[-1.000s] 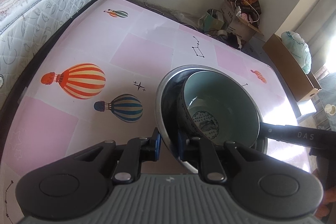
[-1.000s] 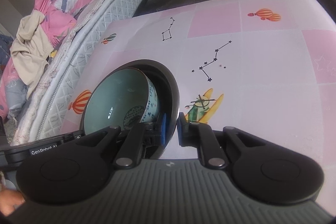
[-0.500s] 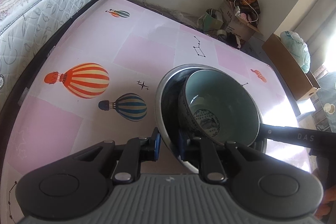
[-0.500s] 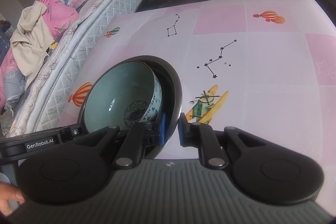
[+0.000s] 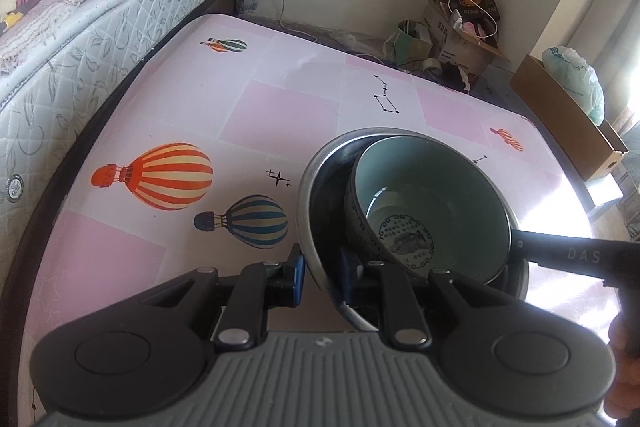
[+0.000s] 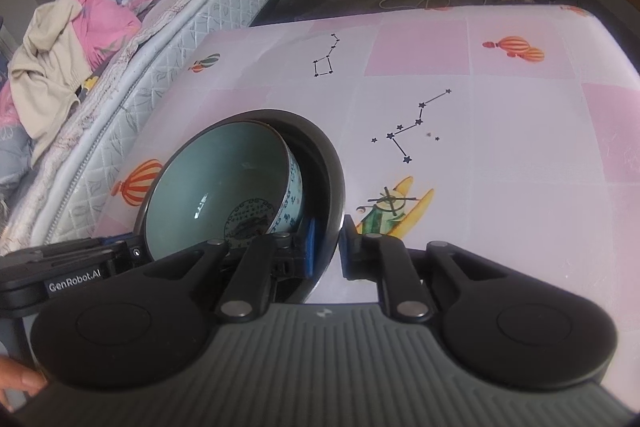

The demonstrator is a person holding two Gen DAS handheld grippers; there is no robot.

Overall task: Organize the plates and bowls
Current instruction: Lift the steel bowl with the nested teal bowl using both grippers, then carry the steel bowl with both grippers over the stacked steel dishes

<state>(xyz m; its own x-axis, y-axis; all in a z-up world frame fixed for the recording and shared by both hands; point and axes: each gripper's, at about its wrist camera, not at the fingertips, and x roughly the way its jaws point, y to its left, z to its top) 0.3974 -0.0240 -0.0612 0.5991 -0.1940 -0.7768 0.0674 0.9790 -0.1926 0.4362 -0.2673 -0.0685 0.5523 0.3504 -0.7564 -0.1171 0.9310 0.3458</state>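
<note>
Both grippers are clamping the same dish from opposite sides. The left gripper is pinching the near rim of a metal bowl, one blue pad outside the wall and the other inside it, jaws nearly together on the thin edge. The right gripper is doing the same on the opposite side of that rim, pads closed tight on the steel.

Sitting inside the metal bowl, just ahead of each gripper's fingertips, is a ceramic bowl with a pale teal interior and a dark printed medallion at its base; it is leaning rather than lying flat, tilted toward the right gripper's side in the left wrist view. In the right wrist view its blue-and-white patterned outer wall is showing just left of the inner pad.

The pink tablecloth, printed with hot-air balloons and constellations, is spreading out ahead of both grippers. Whether the metal bowl is resting on it or lifted clear cannot be told.

Beyond the cloth, to the left of the left gripper, a mattress with heaped bedding is running along the table. Far ahead and right, cardboard boxes are cluttering the floor. A fingertip is peeking in at the lower left of the right wrist view.
</note>
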